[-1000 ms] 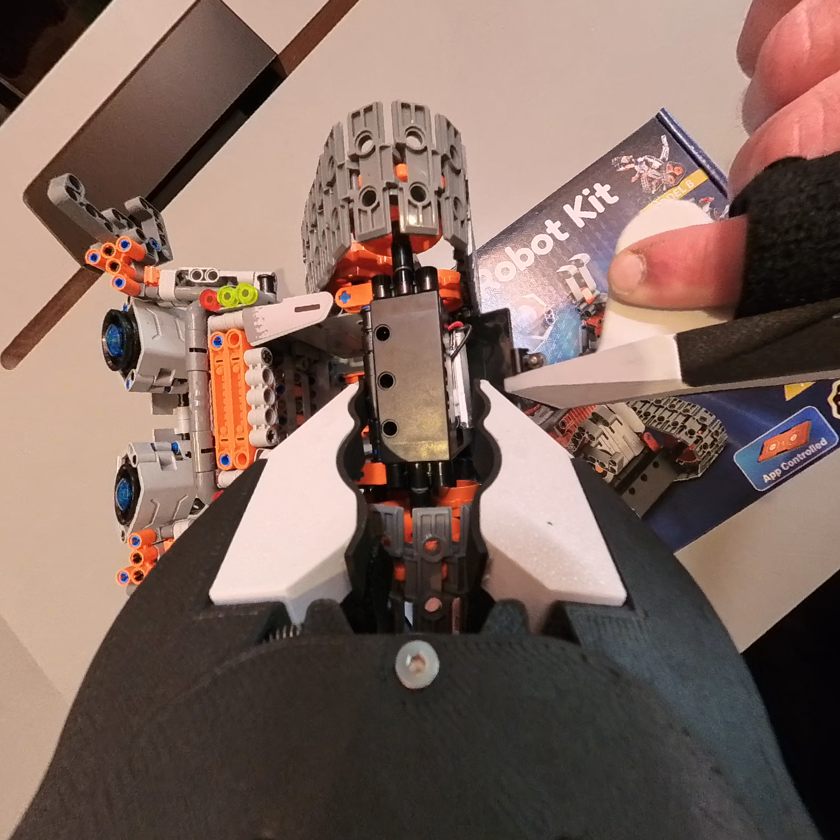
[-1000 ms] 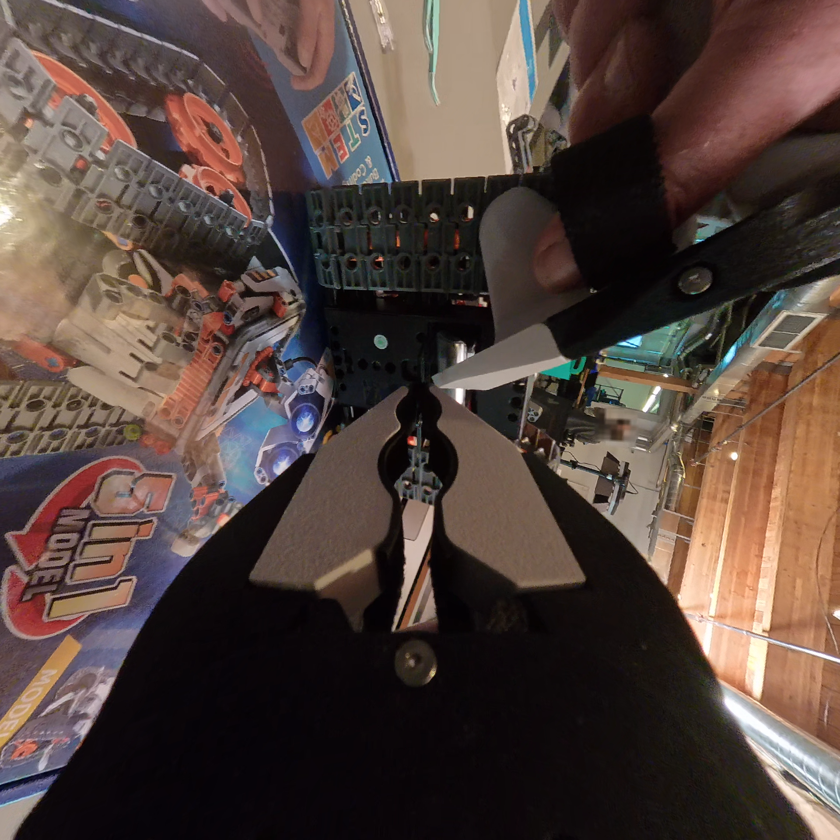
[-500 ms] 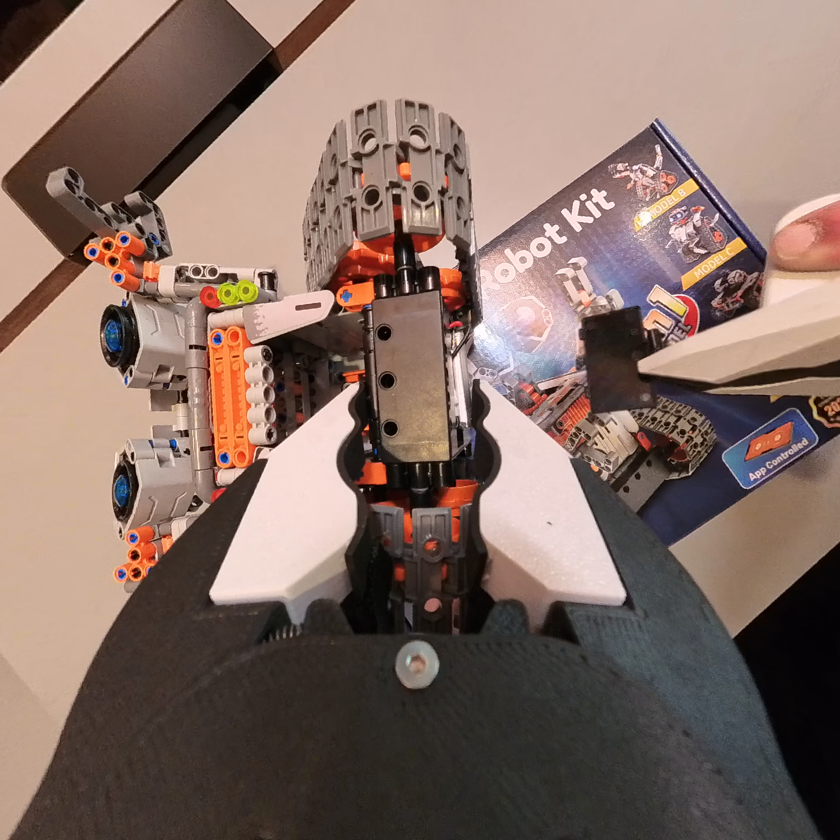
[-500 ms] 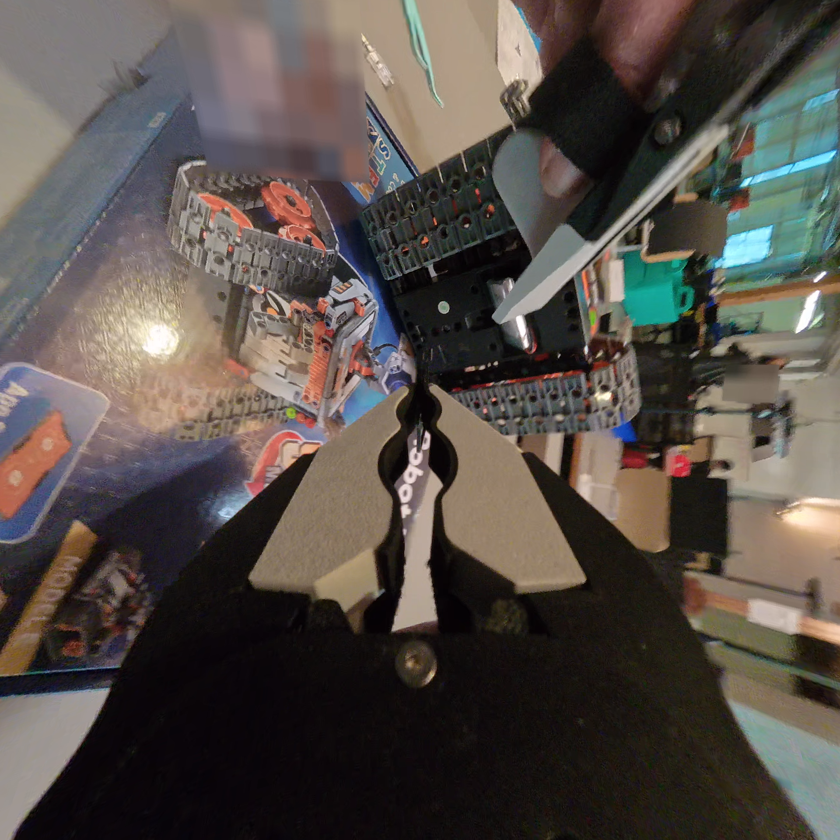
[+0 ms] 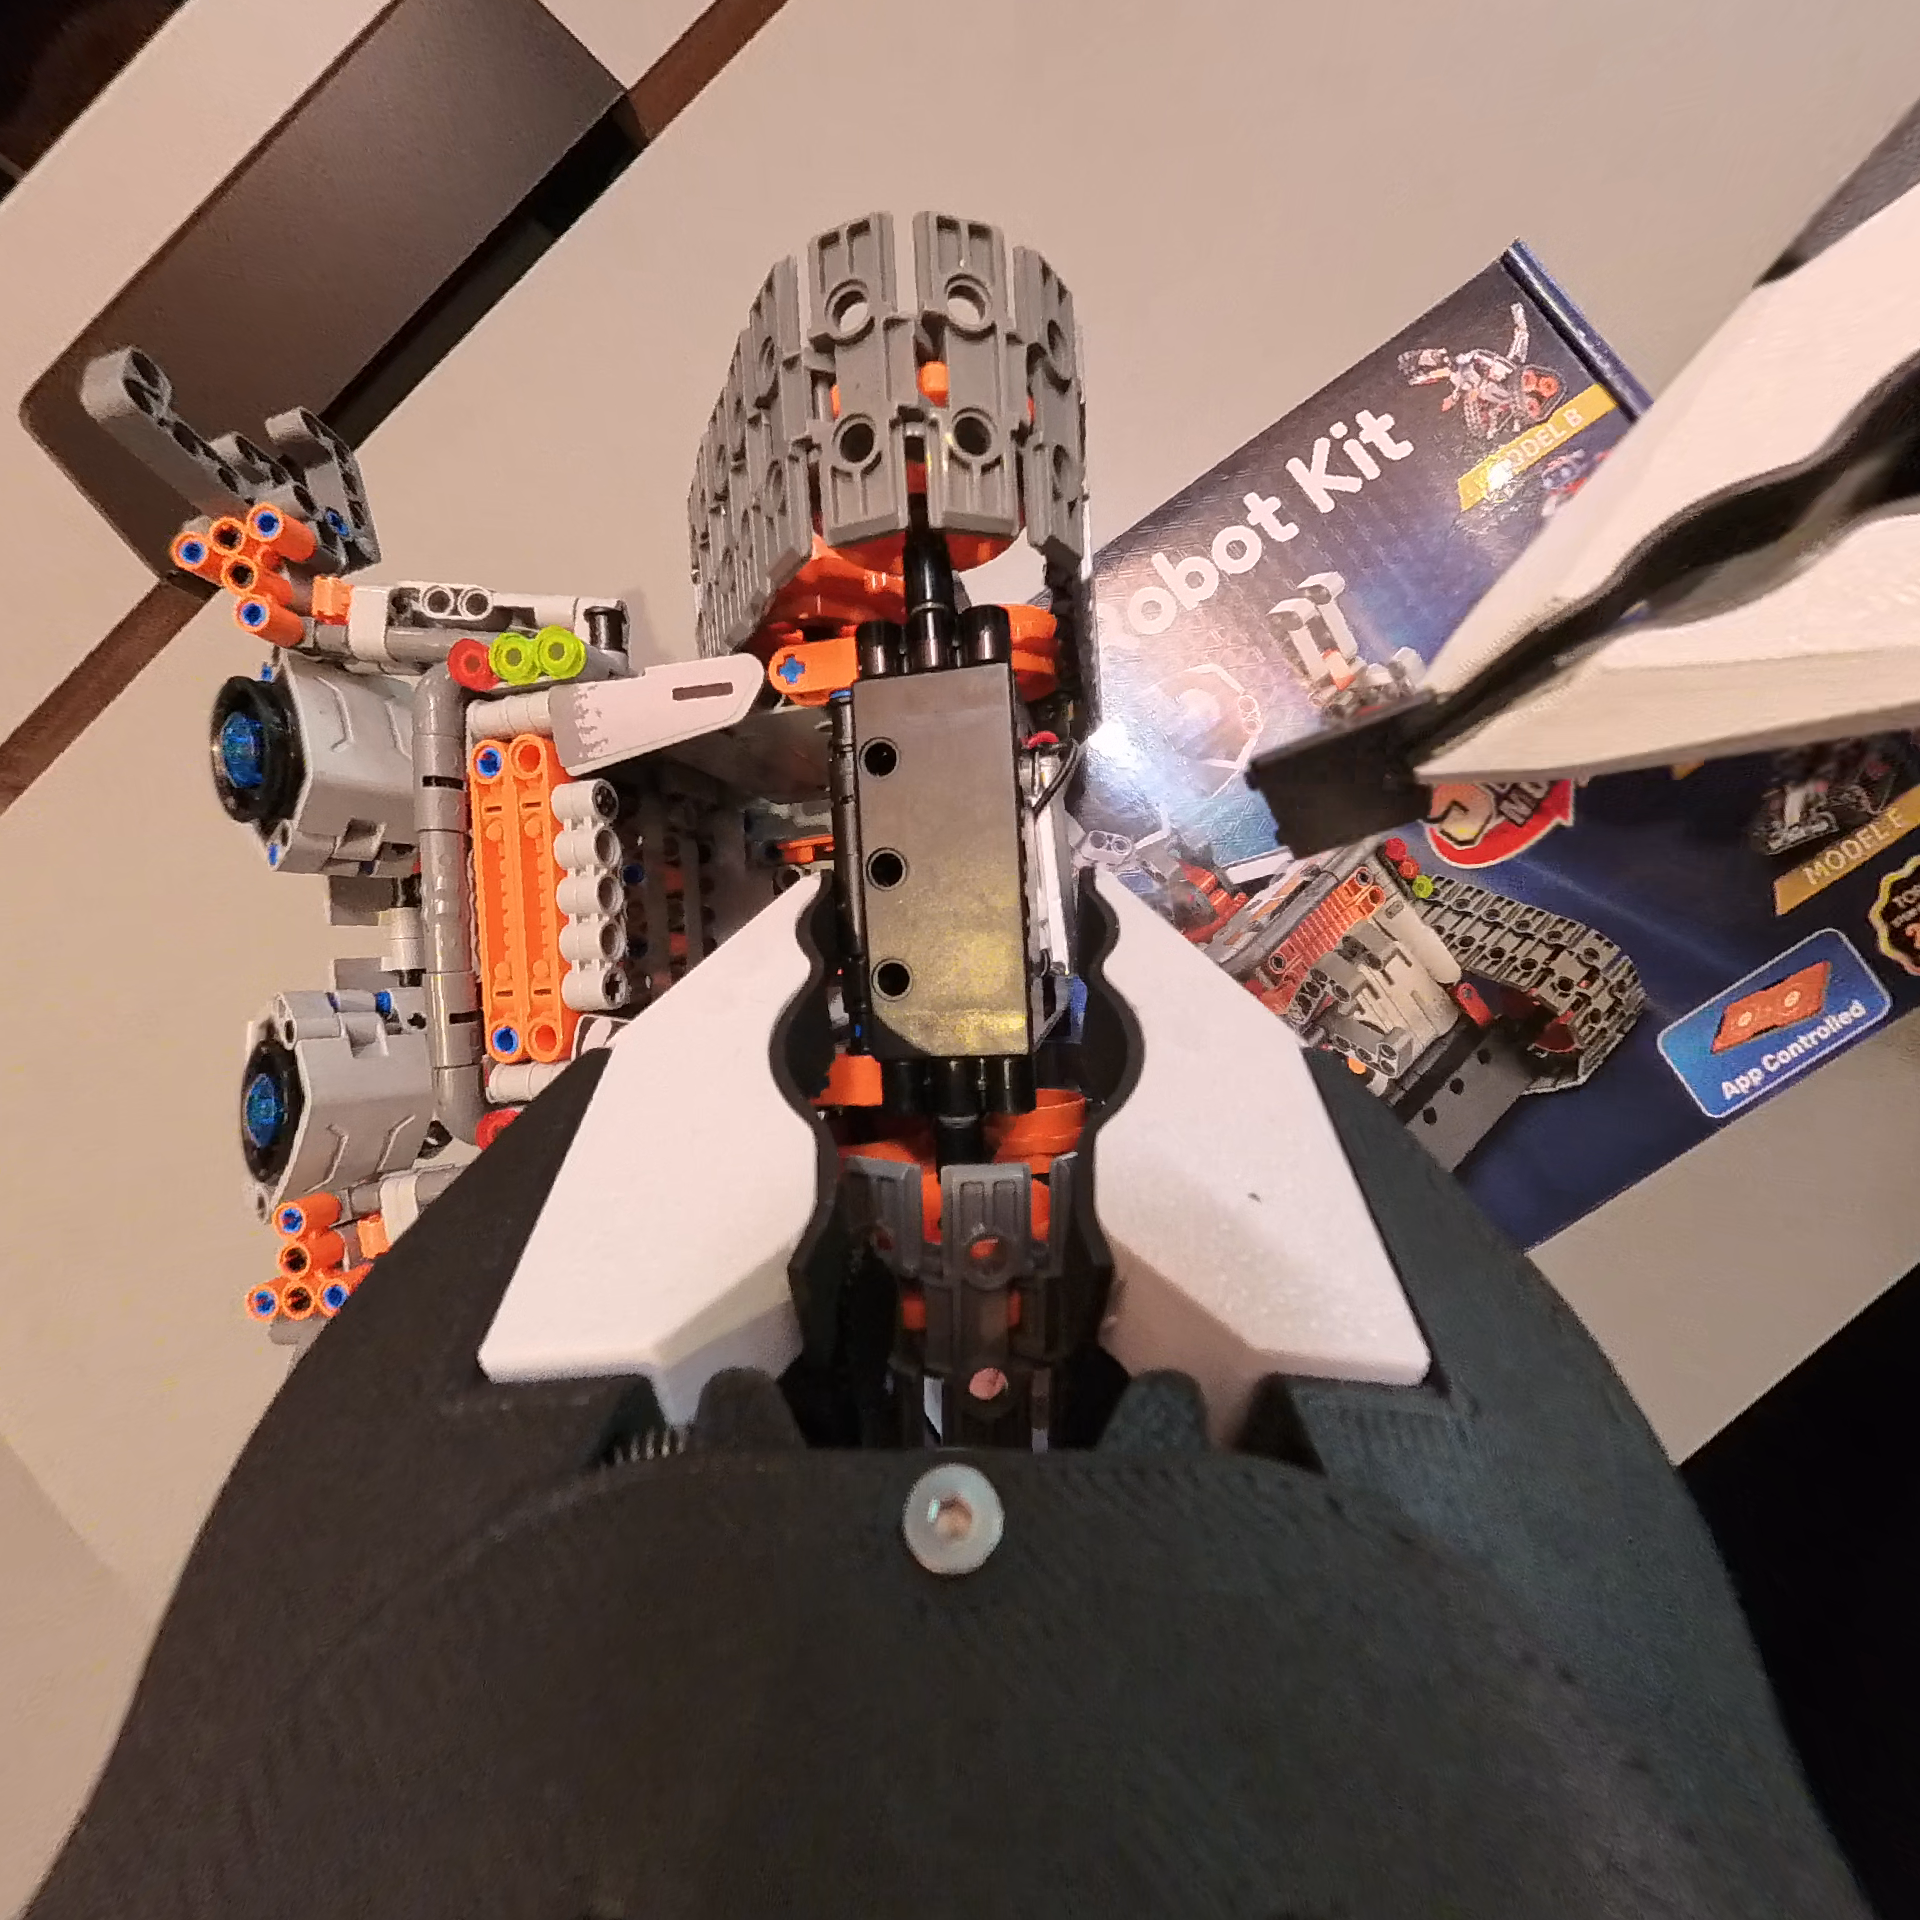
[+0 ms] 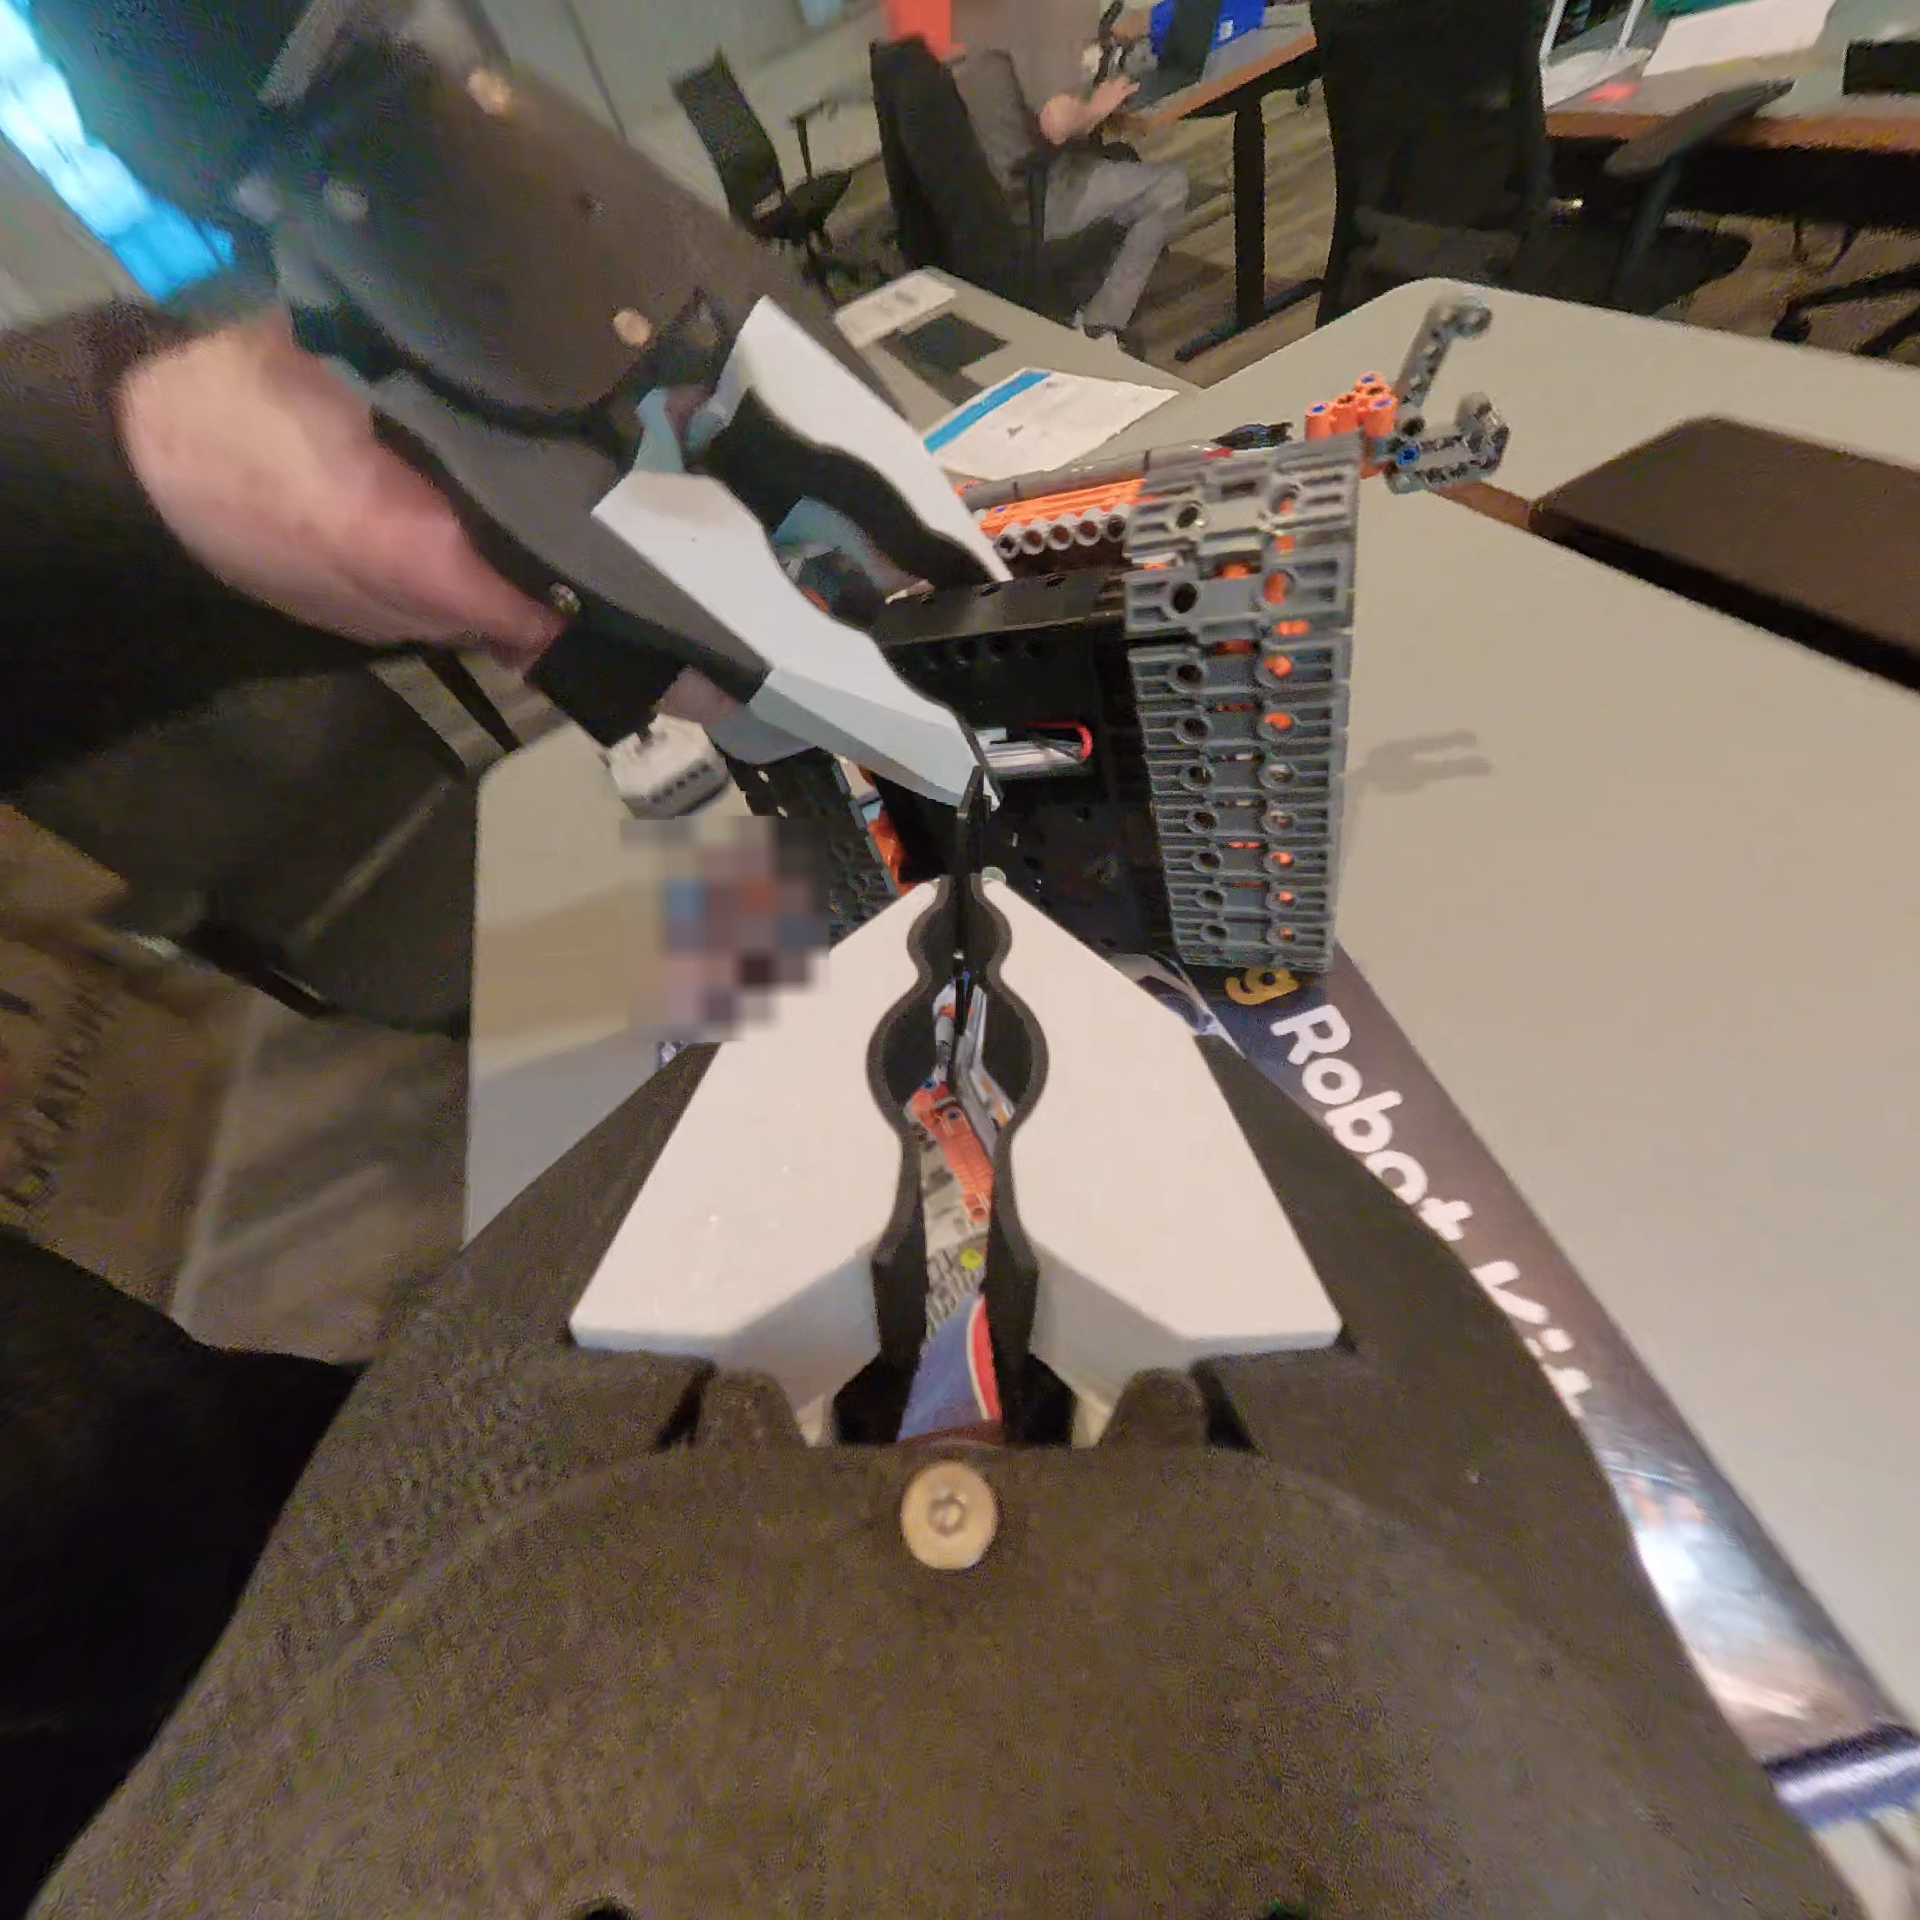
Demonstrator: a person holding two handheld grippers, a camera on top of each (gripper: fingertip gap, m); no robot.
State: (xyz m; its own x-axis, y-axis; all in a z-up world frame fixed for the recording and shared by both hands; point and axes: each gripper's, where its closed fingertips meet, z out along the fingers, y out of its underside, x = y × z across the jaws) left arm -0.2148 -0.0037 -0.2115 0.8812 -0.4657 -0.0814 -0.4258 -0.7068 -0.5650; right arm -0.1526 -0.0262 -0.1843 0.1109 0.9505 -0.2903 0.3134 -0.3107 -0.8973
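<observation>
My left gripper is shut on the black block in the middle of a grey and orange brick-built tracked robot and holds it tilted over the table. My right gripper is shut on a small thin black piece, seen edge-on between its tips. In the left wrist view that piece hangs from the right gripper, a short way right of the robot. The right wrist view shows the left gripper clamped on the robot, with a hand behind it.
A blue kit box lies on the pale table under and behind the robot; it also shows in the right wrist view. A dark flat slab and papers lie farther off. A seated person and chairs are behind. The left tips stand about 35 centimetres off the dark flat slab. Look for it in the left wrist view too.
My right gripper was at the robot's side, then came away to the right holding the black piece. It has since turned and swung round. The left gripper has kept its hold.
</observation>
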